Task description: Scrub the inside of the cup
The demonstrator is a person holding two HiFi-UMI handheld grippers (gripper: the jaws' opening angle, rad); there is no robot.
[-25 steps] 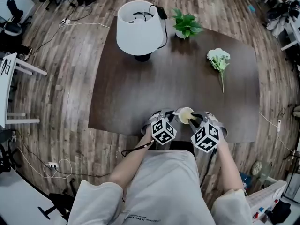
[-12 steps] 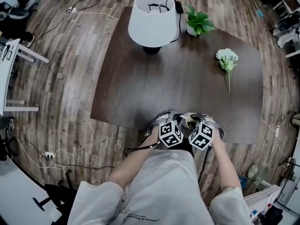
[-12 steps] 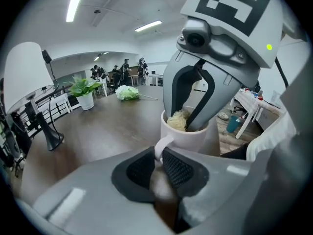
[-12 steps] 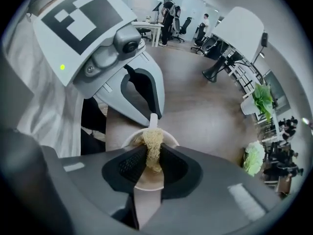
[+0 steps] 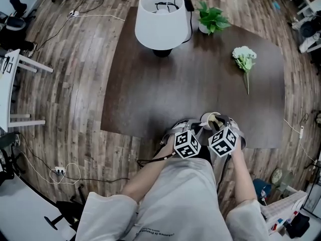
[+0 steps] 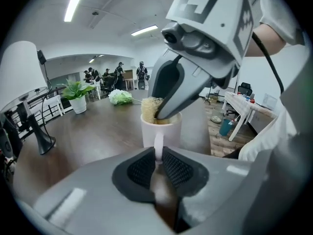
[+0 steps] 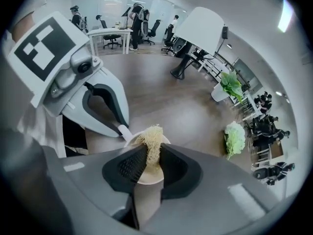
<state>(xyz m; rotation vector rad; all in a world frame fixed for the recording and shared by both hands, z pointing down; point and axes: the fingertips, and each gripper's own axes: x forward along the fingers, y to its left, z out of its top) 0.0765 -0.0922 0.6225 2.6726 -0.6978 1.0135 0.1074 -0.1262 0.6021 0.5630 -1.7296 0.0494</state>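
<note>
cup (image 6: 168, 131) white, smooth, slightly glossy, ceramic-looking; scrubber (image 7: 153, 136) pale yellow, coarse stringy fibre, rough; left gripper (image 6: 158, 149) shell smooth matt grey plastic, pads (image 6: 176, 170) black, ribbed, rubbery; right gripper (image 7: 152, 148) alike; table (image 5: 200, 84) dark wood, satin sheen; floor (image 5: 75, 109) grained wood planks; lampshade (image 5: 160, 24) white, matt; shirt (image 5: 175, 200) pale cloth

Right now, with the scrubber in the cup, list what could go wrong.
1. The left hand-held gripper grips the cup only by its thin handle; scrubbing force may twist it loose.
2. The cup is at the near edge of the table, so a slip could send it to the floor.
3. The right hand-held gripper pinches just a strip of the scrubber; it may pull free.
</note>
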